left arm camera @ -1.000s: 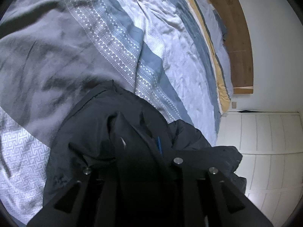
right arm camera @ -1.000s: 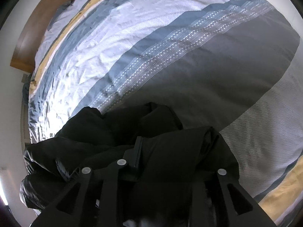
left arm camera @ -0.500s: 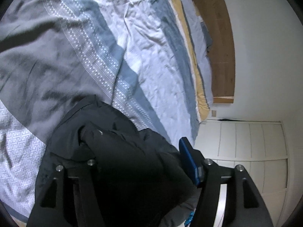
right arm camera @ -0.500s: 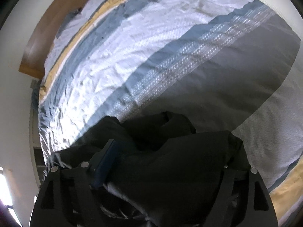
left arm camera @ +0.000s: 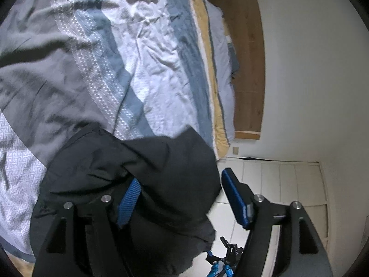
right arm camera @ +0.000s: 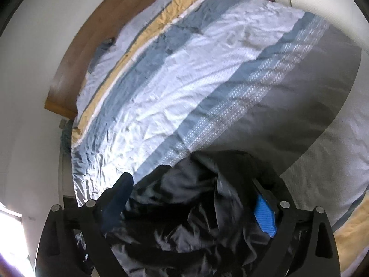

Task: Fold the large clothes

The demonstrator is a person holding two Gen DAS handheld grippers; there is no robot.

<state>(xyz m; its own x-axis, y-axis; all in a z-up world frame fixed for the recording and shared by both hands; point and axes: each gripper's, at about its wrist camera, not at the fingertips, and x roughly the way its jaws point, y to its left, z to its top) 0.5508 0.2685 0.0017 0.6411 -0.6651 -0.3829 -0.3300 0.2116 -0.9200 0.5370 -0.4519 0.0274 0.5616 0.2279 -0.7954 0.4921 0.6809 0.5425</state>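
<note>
A large black jacket [left arm camera: 143, 175] lies bunched at the near edge of the bed, partly hanging over the side. In the left wrist view my left gripper [left arm camera: 182, 198] is open, its blue pads [left arm camera: 235, 196] spread wide with jacket cloth lying between them. In the right wrist view the jacket [right arm camera: 189, 210] shows its shiny lining. My right gripper [right arm camera: 193, 205] is open too, jaws wide apart, with the crumpled cloth lying loose between them.
The bed's striped duvet [left arm camera: 143, 53] in grey, blue, white and yellow spreads ahead. A wooden headboard [left arm camera: 246, 53] stands against the white wall. White cupboard doors [left arm camera: 283, 182] are to the right of the bed. Another gripper part [left arm camera: 226, 258] shows below.
Both grippers went from shut on the jacket to wide open, letting the cloth go. Both have pulled back and tilted up, so more of the bed and wall shows.
</note>
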